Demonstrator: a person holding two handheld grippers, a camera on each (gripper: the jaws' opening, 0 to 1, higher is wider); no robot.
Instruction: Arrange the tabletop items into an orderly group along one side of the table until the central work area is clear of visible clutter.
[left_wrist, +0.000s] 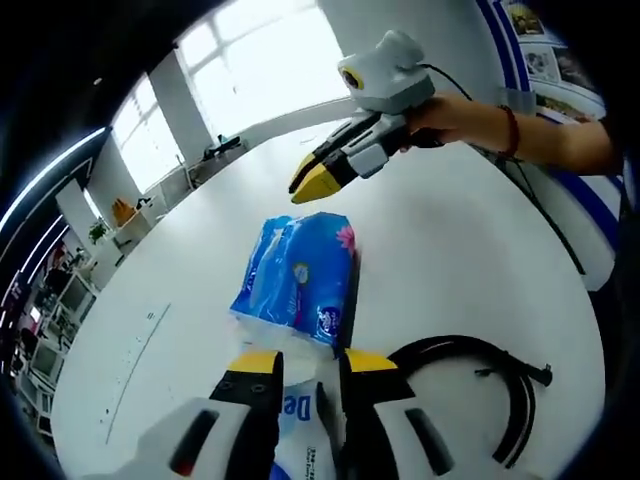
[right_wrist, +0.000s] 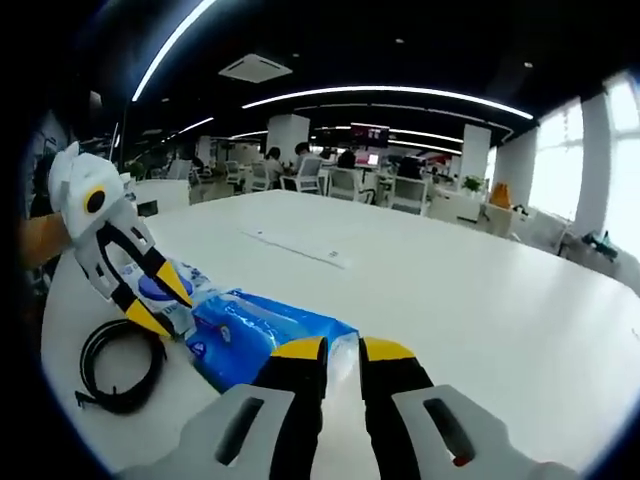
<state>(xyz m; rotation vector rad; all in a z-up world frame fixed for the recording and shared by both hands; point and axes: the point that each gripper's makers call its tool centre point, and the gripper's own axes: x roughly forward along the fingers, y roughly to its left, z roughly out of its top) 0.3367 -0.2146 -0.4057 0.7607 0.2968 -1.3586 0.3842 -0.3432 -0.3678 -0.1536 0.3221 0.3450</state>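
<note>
A blue plastic tissue pack (left_wrist: 300, 275) lies on the white table (left_wrist: 450, 250). My left gripper (left_wrist: 312, 362) is just in front of it, its jaws closed on a white-and-blue packet (left_wrist: 300, 425). In the right gripper view the left gripper (right_wrist: 155, 300) holds that packet (right_wrist: 158, 290) beside the blue pack (right_wrist: 250, 335). My right gripper (right_wrist: 343, 350) hovers over the blue pack's near end, jaws together, nothing between them. It enters the left gripper view (left_wrist: 315, 180) from the upper right, held by a hand above and beyond the pack.
A coiled black cable (left_wrist: 462, 341) lies to the right of the left gripper, also seen on the table's left edge (right_wrist: 88, 362). A thin white strip (right_wrist: 295, 247) lies farther out on the table (right_wrist: 450, 290). Desks, chairs and people stand beyond.
</note>
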